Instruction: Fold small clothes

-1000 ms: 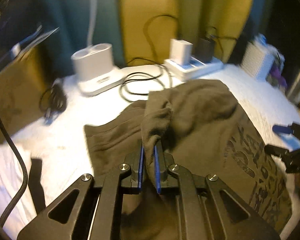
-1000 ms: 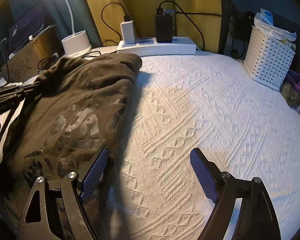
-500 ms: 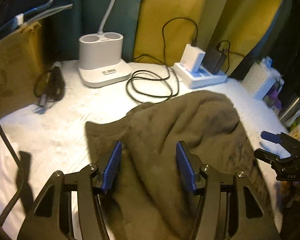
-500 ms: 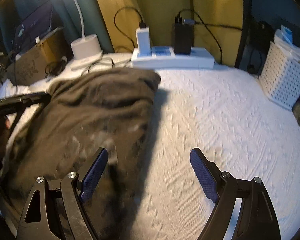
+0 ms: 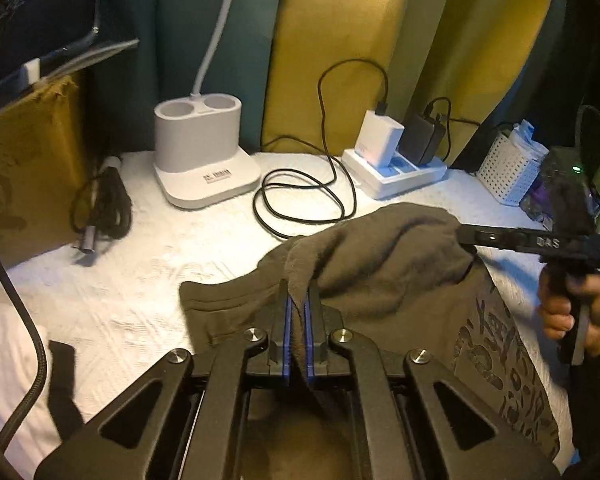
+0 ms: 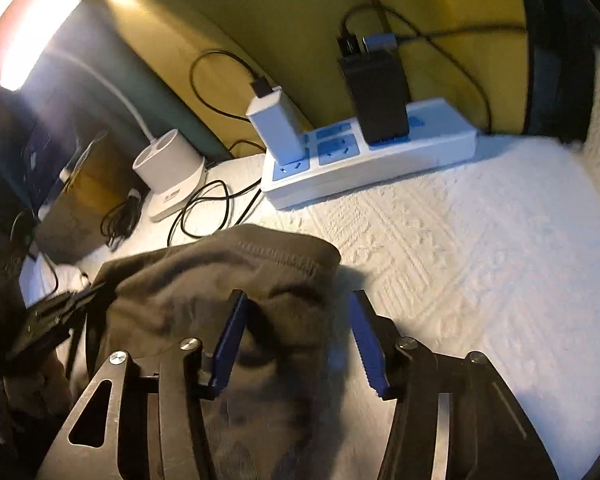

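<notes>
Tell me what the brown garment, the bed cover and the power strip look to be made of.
Brown garment: soft matte knit, likely cotton jersey; it drapes in folds and carries a dark print.
Bed cover: white woven or quilted textile with a raised pattern.
Power strip: smooth white plastic, by its hard edges and slight sheen.

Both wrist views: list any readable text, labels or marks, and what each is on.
"DAS", uncertain: on the right gripper body, left wrist view.
Dark print on the olive garment: lettering-like, unreadable.
Sticker on the white lamp base: too small to read.
Power strip: no legible text.
</notes>
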{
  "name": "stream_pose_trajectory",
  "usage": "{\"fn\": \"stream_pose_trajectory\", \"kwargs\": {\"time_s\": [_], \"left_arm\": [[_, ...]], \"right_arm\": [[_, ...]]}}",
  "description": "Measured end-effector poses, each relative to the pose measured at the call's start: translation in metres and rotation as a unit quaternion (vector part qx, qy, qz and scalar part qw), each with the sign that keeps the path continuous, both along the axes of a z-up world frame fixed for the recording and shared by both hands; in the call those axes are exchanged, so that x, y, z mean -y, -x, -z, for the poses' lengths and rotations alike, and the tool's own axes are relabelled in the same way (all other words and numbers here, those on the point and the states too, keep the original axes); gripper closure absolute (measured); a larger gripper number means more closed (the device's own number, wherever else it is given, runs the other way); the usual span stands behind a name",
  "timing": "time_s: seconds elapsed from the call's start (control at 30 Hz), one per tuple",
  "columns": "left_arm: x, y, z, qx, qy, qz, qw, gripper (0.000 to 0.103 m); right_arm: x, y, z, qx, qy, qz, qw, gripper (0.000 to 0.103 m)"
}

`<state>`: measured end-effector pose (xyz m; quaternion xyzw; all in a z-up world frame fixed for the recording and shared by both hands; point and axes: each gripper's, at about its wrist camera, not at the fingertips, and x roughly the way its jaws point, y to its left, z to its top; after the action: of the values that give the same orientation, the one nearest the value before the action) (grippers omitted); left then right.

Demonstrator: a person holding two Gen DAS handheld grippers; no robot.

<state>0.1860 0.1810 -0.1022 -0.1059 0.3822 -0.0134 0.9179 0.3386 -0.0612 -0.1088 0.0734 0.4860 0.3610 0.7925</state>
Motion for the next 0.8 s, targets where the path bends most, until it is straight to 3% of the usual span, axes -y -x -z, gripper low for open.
{"fn": "stream_pose_trajectory", "kwargs": {"time_s": [0.07,0.13,0.3,0.43,0.67,0.8], "left_arm": [[-0.003,0.002,0.0,0.002,0.002,-0.002,1.0,0.099],[-0.004,0.003,0.001,0.003,0.004,-0.002,1.0,0.1],[-0.011,0.004,-0.001,0.005,0.005,-0.012,0.9999,0.1],[-0.021,0.003,0.002,-0.006,-0.003,-0.034,0.9994,0.1],[-0.029,-0.001,0.014,-0.029,0.01,-0.046,0.9985,0.1],[-0.027,0.002,0.011,-0.03,0.012,-0.048,0.9983,0.099]], "right_arm": [[-0.01,-0.007,0.005,-0.036,-0.024,-0.014,0.999,0.056],[-0.018,-0.01,0.006,-0.041,-0.03,-0.014,0.999,0.056],[-0.042,-0.025,0.002,-0.022,-0.016,-0.012,1.0,0.06],[-0.056,-0.03,0.005,0.009,0.025,-0.025,0.999,0.06],[-0.056,-0.011,0.005,0.077,0.084,-0.041,0.993,0.06],[-0.044,-0.003,0.003,0.07,0.089,-0.028,0.993,0.06]]}}
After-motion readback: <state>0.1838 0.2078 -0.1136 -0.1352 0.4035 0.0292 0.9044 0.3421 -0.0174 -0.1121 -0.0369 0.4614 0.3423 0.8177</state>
